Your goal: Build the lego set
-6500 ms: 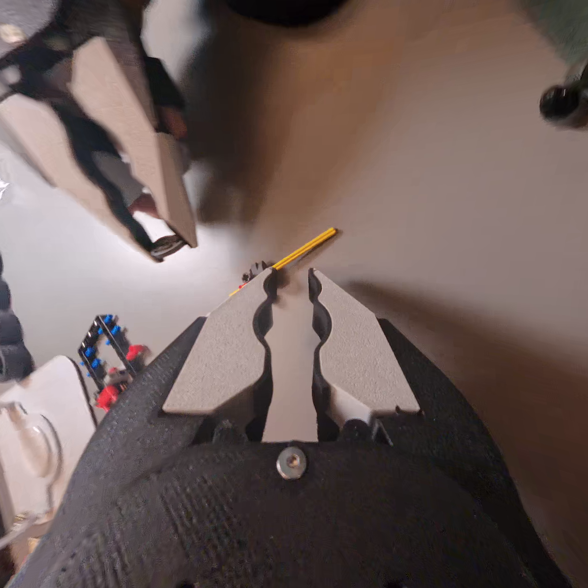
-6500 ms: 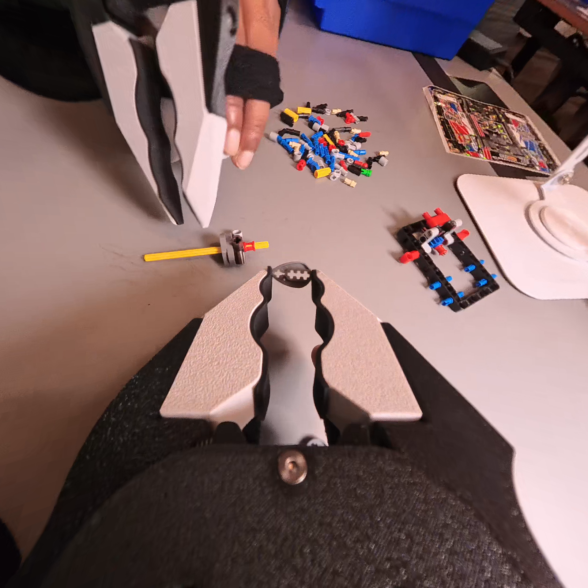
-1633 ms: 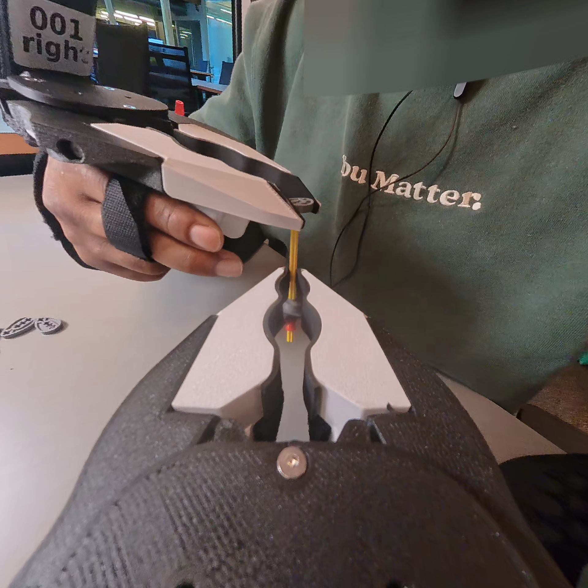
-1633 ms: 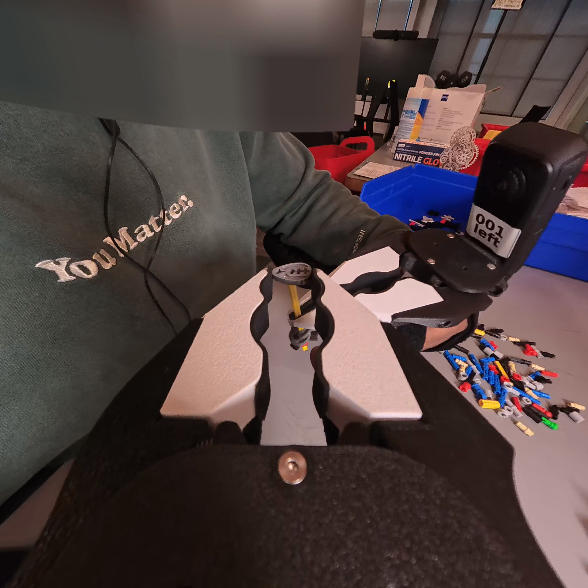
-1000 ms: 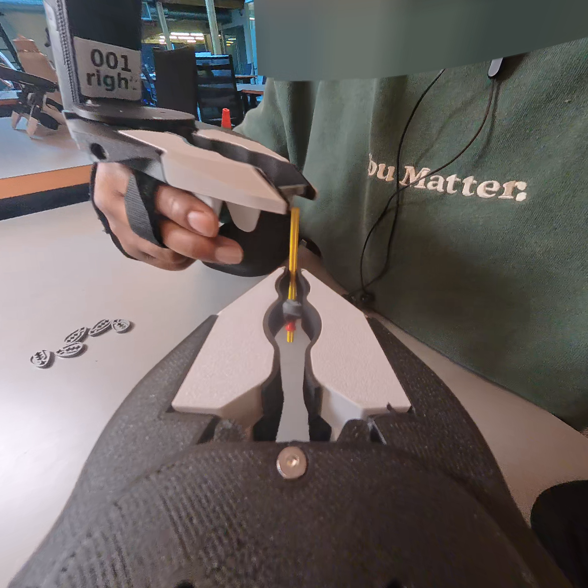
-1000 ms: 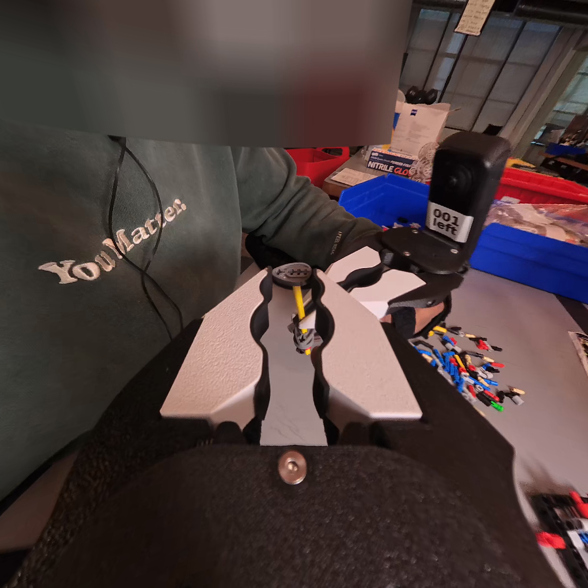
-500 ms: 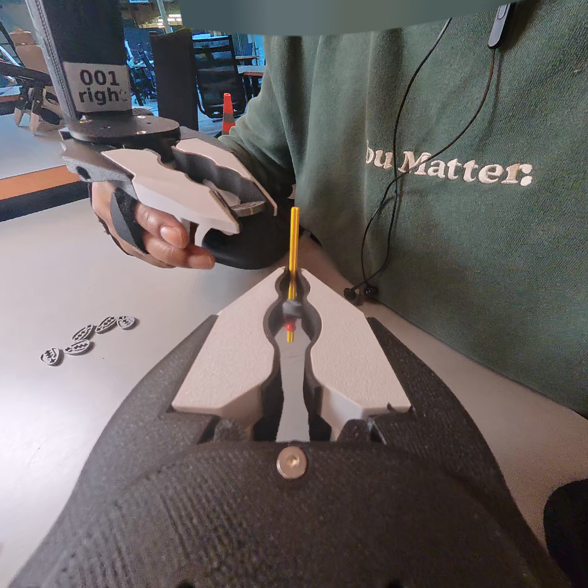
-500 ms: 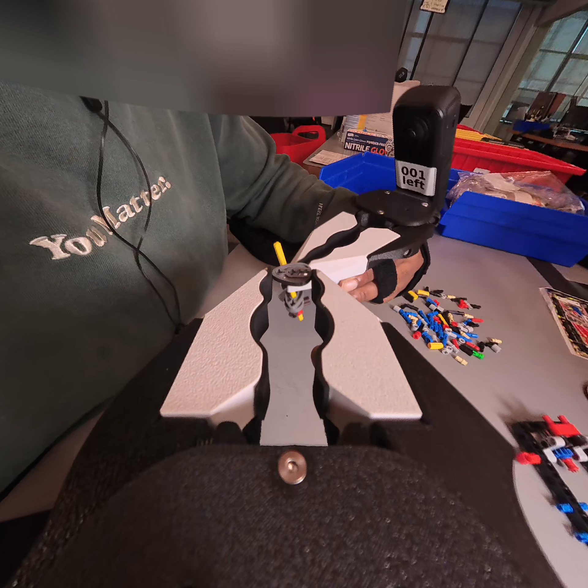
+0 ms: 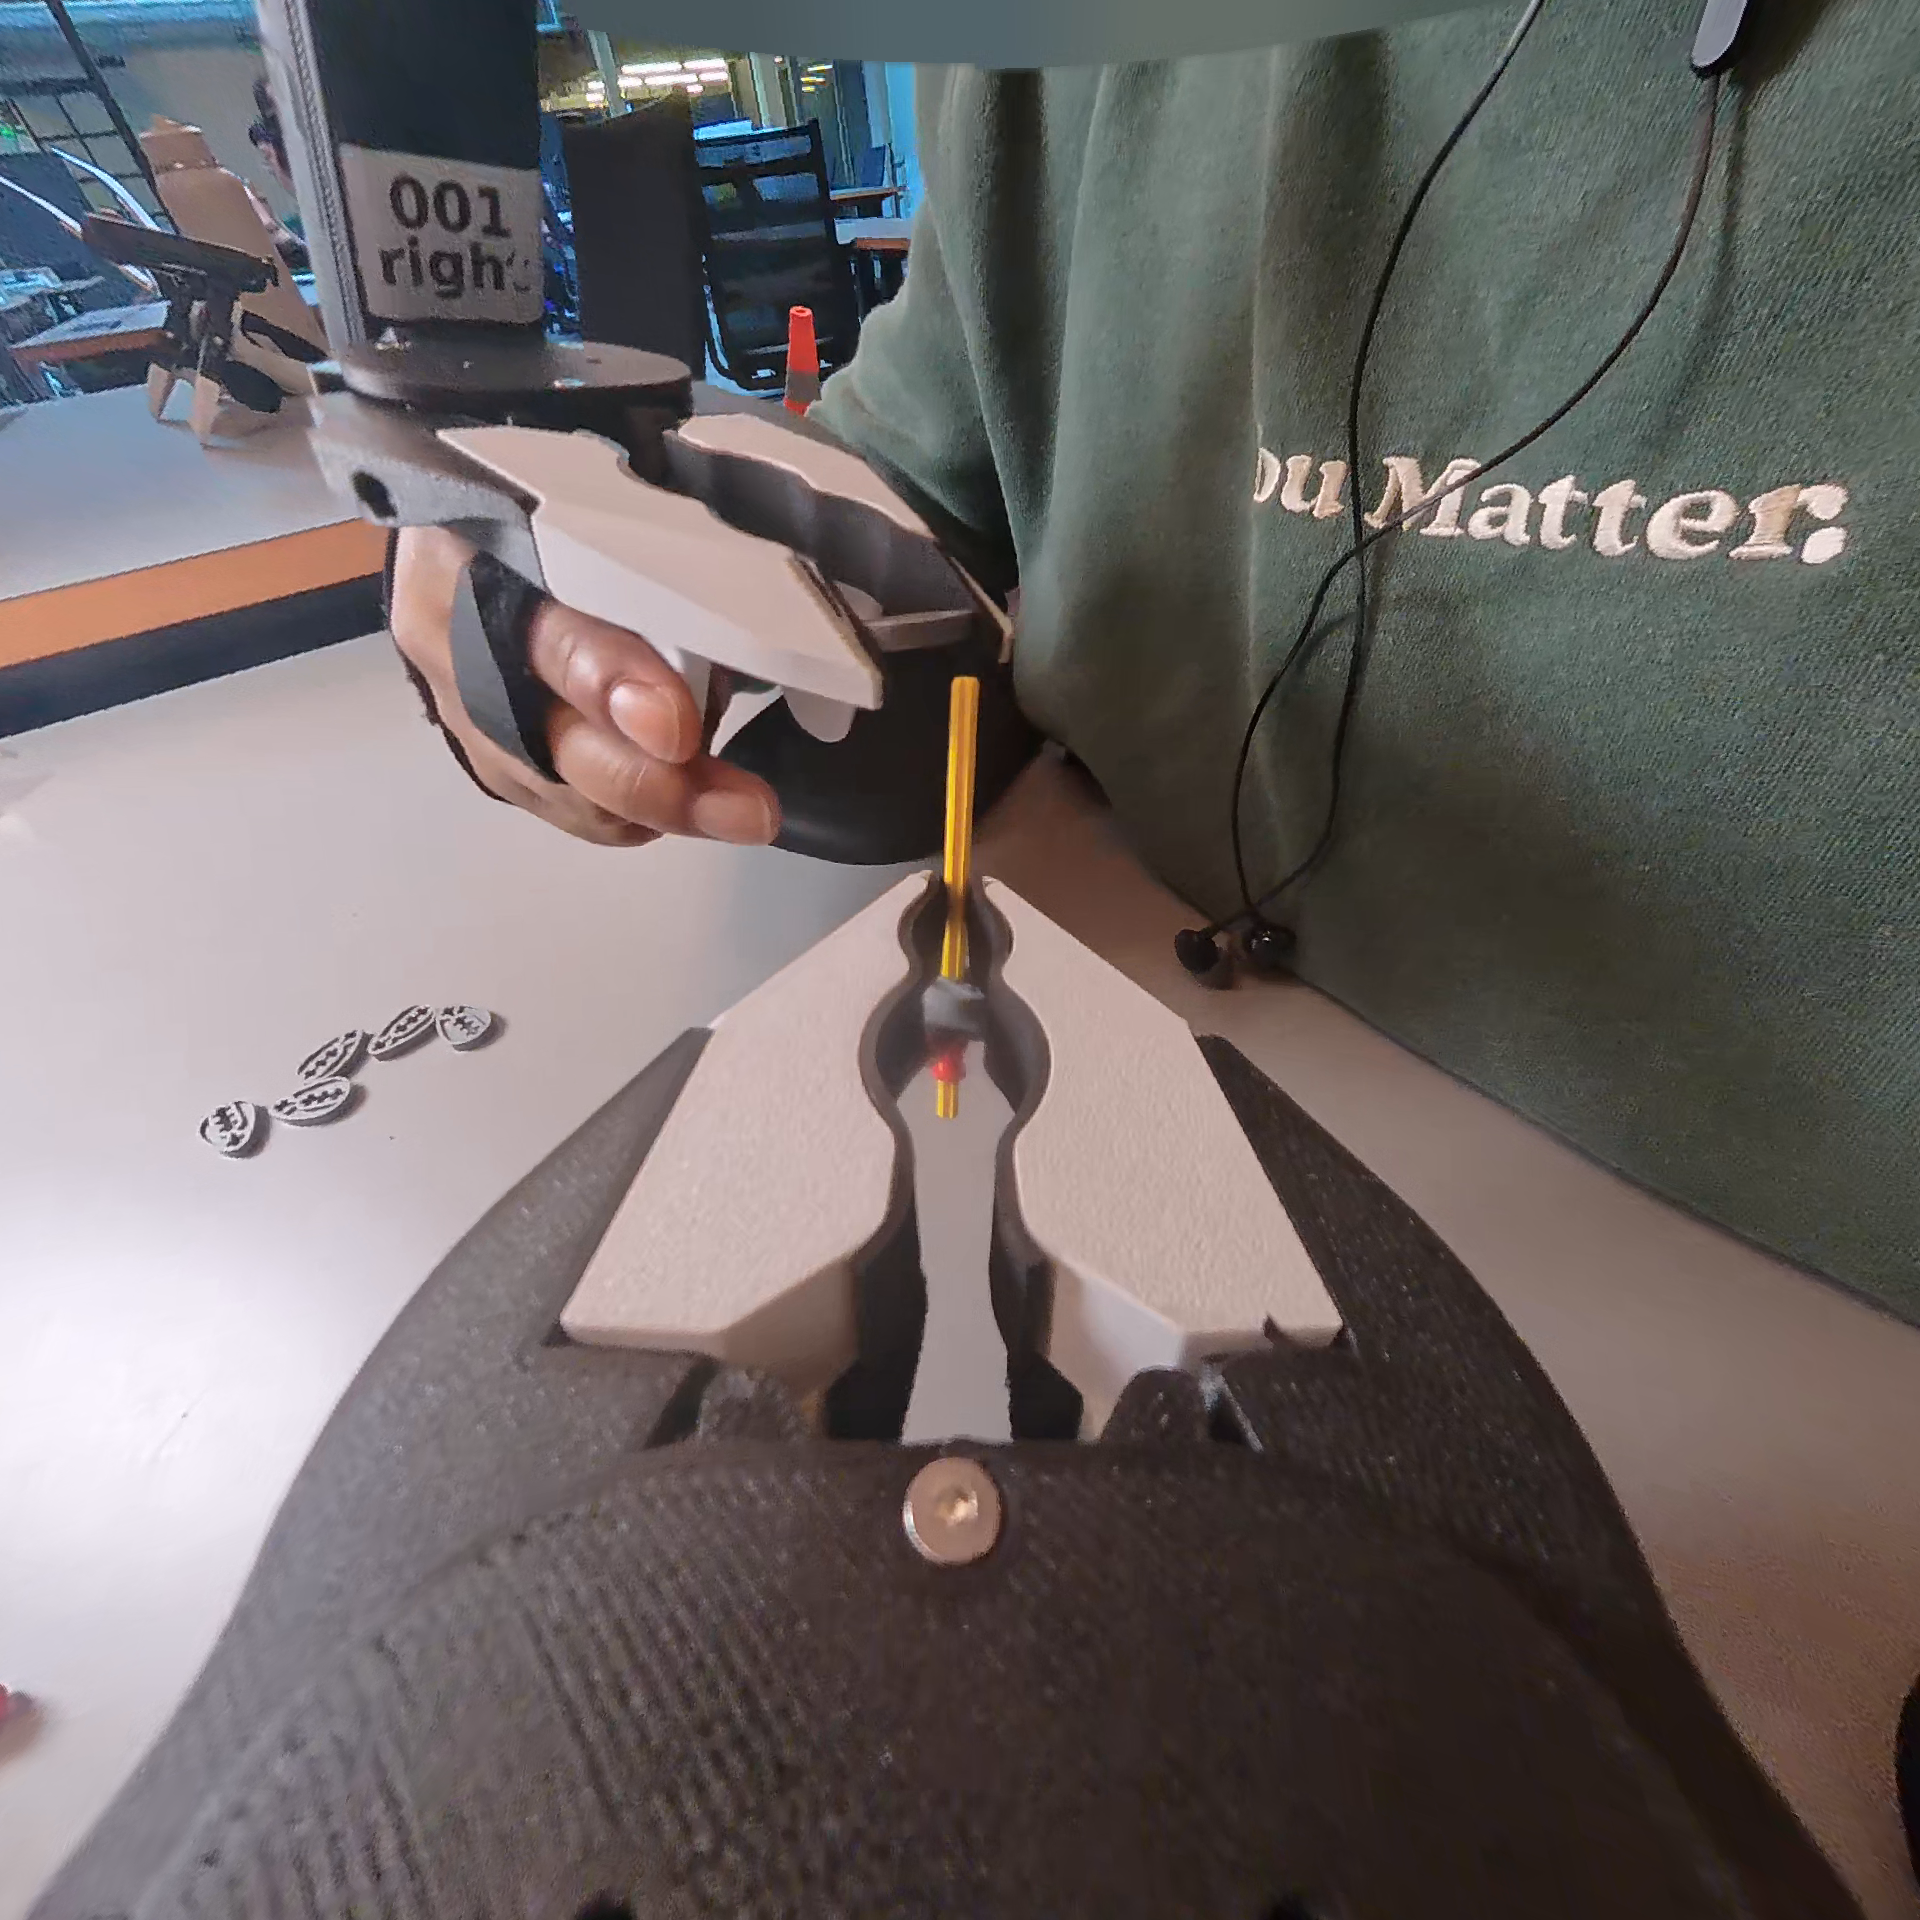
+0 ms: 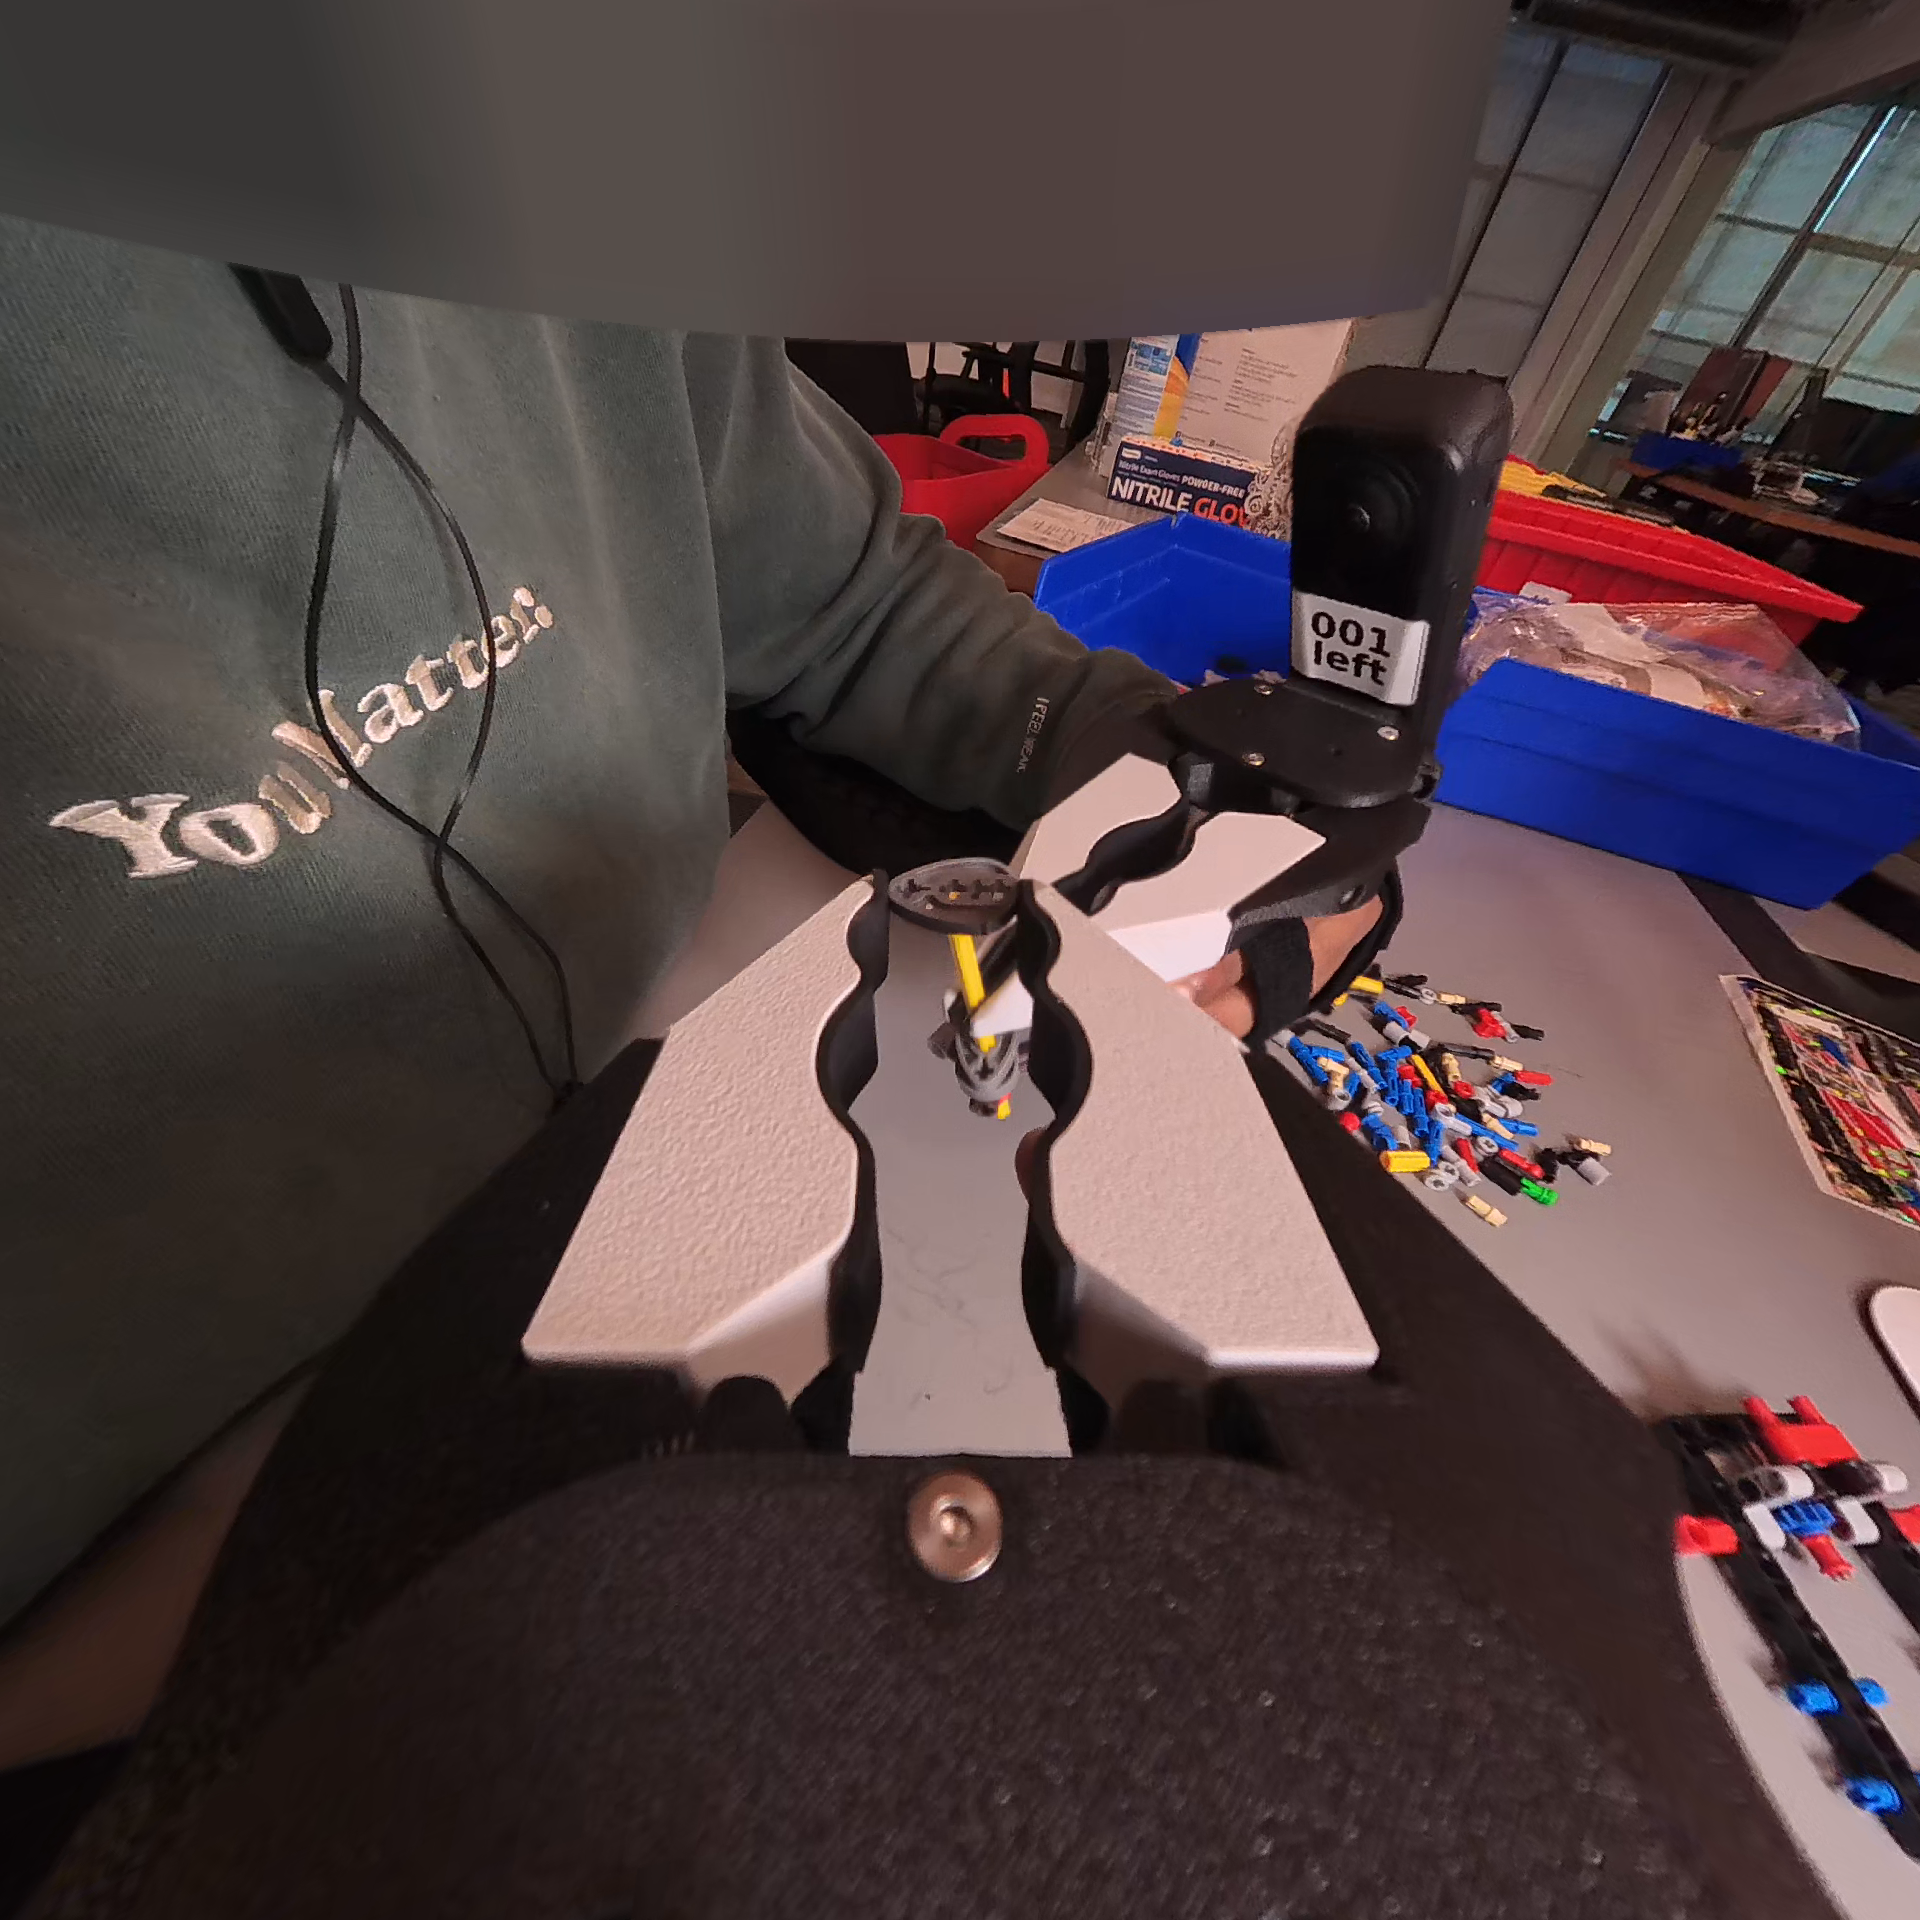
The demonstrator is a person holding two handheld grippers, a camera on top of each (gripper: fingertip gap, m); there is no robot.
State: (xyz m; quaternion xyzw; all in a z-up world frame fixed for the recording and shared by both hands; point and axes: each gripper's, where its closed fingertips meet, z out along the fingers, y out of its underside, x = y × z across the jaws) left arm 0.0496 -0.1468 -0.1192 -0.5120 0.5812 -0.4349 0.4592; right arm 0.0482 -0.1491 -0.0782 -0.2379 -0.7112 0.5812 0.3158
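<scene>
1. Lego axle, a thin yellow rod with a grey gear and red bush near its lower end, stands upright, pinched between the tips of the left gripper, which is closed on it.
2. Right gripper clamps a flat dark grey oval disc at its fingertips, just above the axle's top end.
3. Four or five similar oval discs lie on the grey table.
4. A pile of small loose coloured lego pieces and a black frame assembly lie farther out.
</scene>
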